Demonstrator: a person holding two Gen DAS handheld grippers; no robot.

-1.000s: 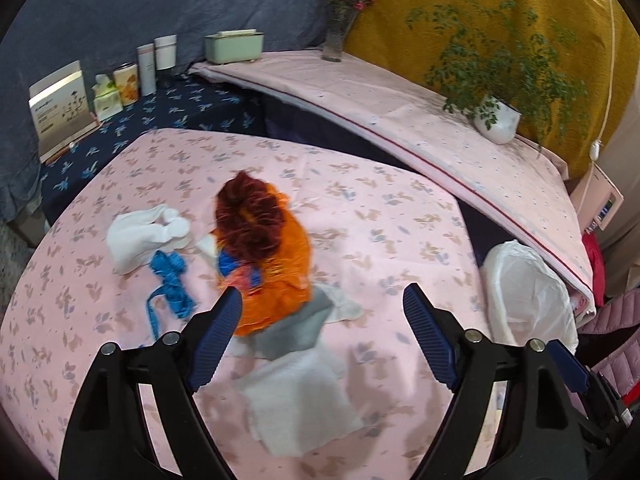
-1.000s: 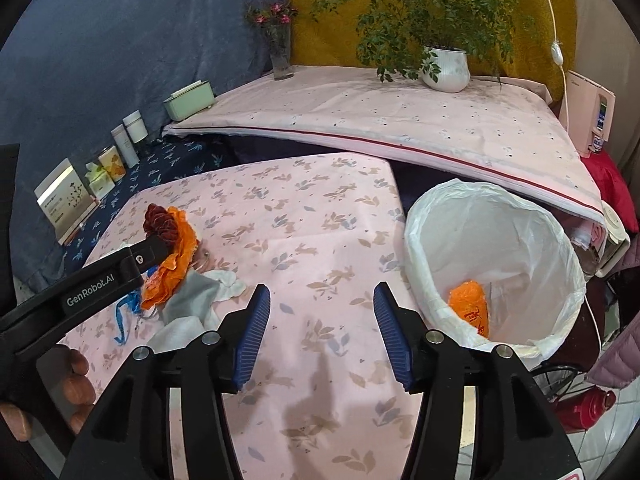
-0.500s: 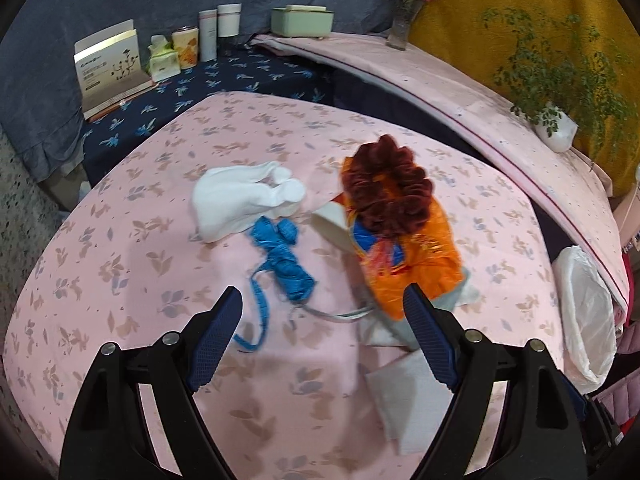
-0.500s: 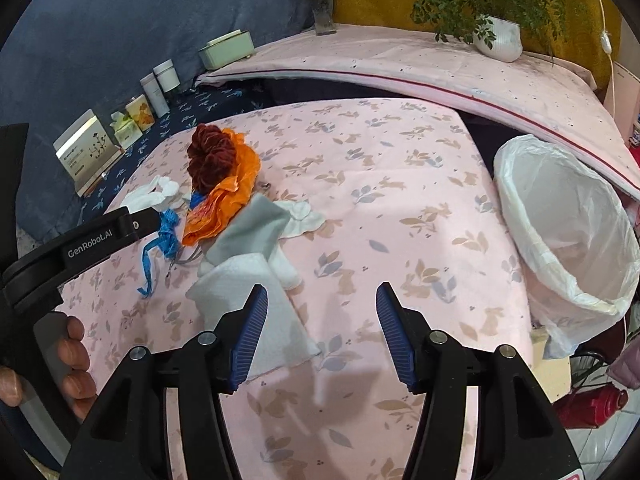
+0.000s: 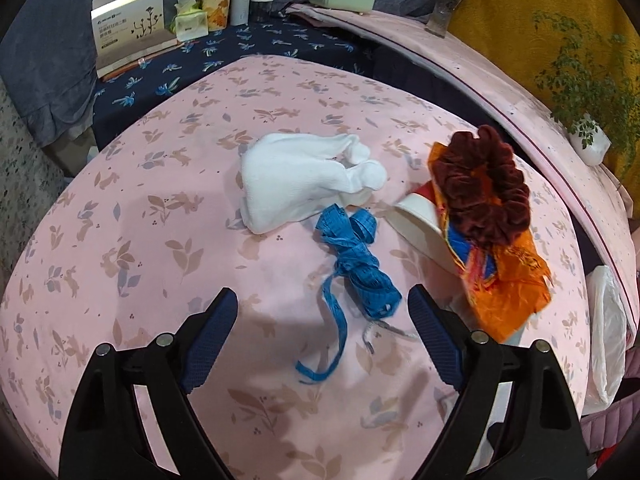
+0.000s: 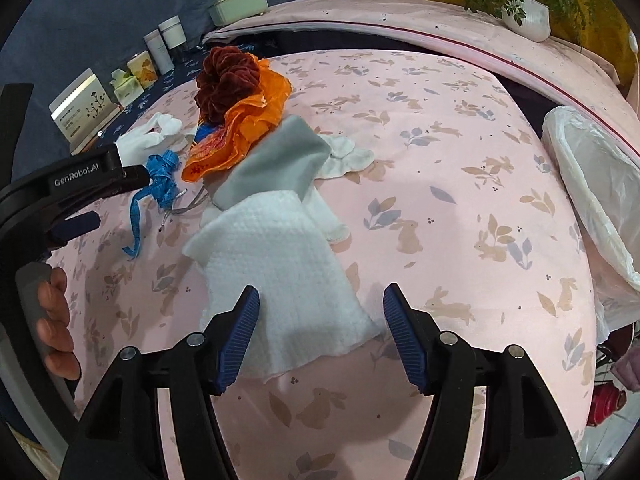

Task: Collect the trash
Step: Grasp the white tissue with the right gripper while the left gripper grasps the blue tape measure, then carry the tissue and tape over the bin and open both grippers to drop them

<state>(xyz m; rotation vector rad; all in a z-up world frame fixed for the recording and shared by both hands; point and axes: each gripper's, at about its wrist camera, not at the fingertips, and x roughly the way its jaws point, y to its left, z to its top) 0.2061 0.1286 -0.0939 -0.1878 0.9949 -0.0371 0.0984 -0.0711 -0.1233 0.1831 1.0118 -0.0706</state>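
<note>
Trash lies on the pink floral table. A blue ribbon lies just ahead of my open, empty left gripper. A white crumpled cloth lies beyond it. An orange wrapper with a dark red scrunchie on top lies to the right, over a white cup. My right gripper is open and empty, its jaws on either side of a white paper towel. A grey cloth lies behind the towel. The left gripper also shows in the right wrist view, by the ribbon.
A white-lined trash bin stands off the table's right edge; it also shows in the left wrist view. A dark blue shelf behind holds a box, tissue packs and cups. A potted plant stands on the pink ledge.
Both grippers have swung left and closer to the trash pile. The left now faces the blue ribbon. The right has come down over the white paper towel. Both stay open.
</note>
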